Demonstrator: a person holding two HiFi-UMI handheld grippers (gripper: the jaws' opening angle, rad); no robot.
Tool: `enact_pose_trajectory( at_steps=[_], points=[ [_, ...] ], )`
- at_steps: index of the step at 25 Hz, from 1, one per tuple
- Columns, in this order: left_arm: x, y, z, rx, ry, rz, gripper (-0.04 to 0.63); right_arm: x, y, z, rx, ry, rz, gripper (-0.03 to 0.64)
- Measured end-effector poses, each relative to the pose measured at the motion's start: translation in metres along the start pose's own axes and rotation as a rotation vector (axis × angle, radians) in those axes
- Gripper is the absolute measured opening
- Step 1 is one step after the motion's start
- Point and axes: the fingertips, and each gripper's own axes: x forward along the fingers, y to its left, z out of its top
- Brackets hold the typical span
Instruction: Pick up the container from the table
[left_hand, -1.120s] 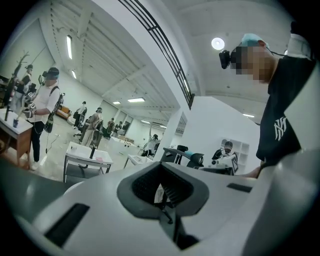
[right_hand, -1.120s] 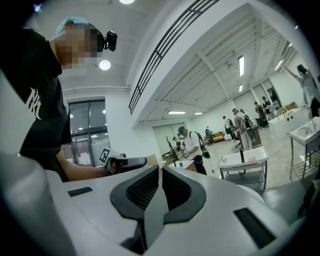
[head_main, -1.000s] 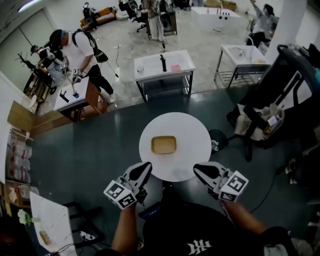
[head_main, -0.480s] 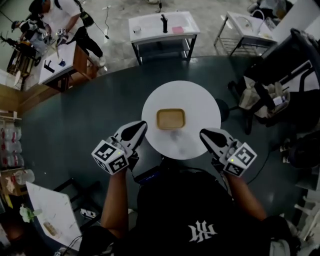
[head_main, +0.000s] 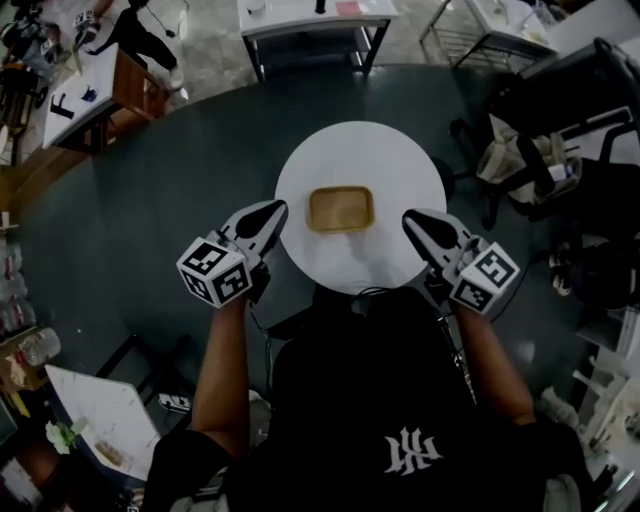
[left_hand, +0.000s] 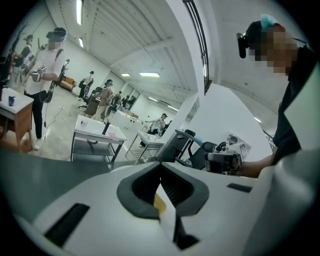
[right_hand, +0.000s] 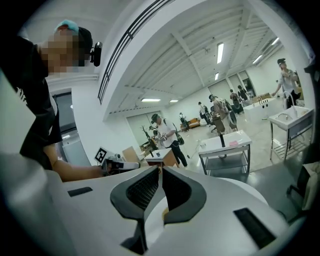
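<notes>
A flat tan container (head_main: 341, 209) sits in the middle of the round white table (head_main: 400, 160). We hold our left gripper (head_main: 273, 211) at the table's left edge and our right gripper (head_main: 411, 218) at its right edge. The container lies between them, and neither one touches it. Both claws are pinched tight together, with nothing inside them.

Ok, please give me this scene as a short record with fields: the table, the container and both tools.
table: round, white
container: shallow, tan, rectangular, near the table's middle, nothing touching it
left tool: shut, empty, at the table's left edge
right tool: shut, empty, at the table's right edge
task state: container not yet picked up
</notes>
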Motion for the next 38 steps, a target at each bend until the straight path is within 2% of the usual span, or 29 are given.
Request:
enact_pose_trajectory(
  at_steps=[6, 9, 14, 19, 26, 34, 38],
  points=[
    [0.033, 0.02, -0.019, -0.04, 0.052, 0.019, 0.003, 0.016, -0.042, -0.019, 0.062, 0.028, -0.015, 0.048],
    [0.049, 0.034, -0.042, -0.044, 0.119, 0.049, 0.003, 0.023, -0.056, -0.029, 0.096, 0.04, 0.004, 0.048],
    [0.065, 0.042, -0.083, -0.098, 0.217, 0.073, 0.003, 0.031, -0.082, -0.055, 0.153, 0.079, 0.016, 0.048],
    [0.067, 0.057, -0.1, -0.16, 0.227, 0.097, 0.003, 0.048, -0.096, -0.086, 0.205, 0.125, 0.004, 0.049],
    [0.078, 0.076, -0.132, -0.226, 0.283, 0.115, 0.003, 0.063, -0.107, -0.127, 0.281, 0.19, 0.0, 0.049],
    [0.084, 0.087, -0.155, -0.279, 0.33, 0.124, 0.026, 0.076, -0.119, -0.149, 0.306, 0.233, -0.029, 0.052],
    [0.087, 0.092, -0.169, -0.305, 0.36, 0.134, 0.055, 0.08, -0.125, -0.162, 0.332, 0.255, -0.052, 0.104]
  ],
)
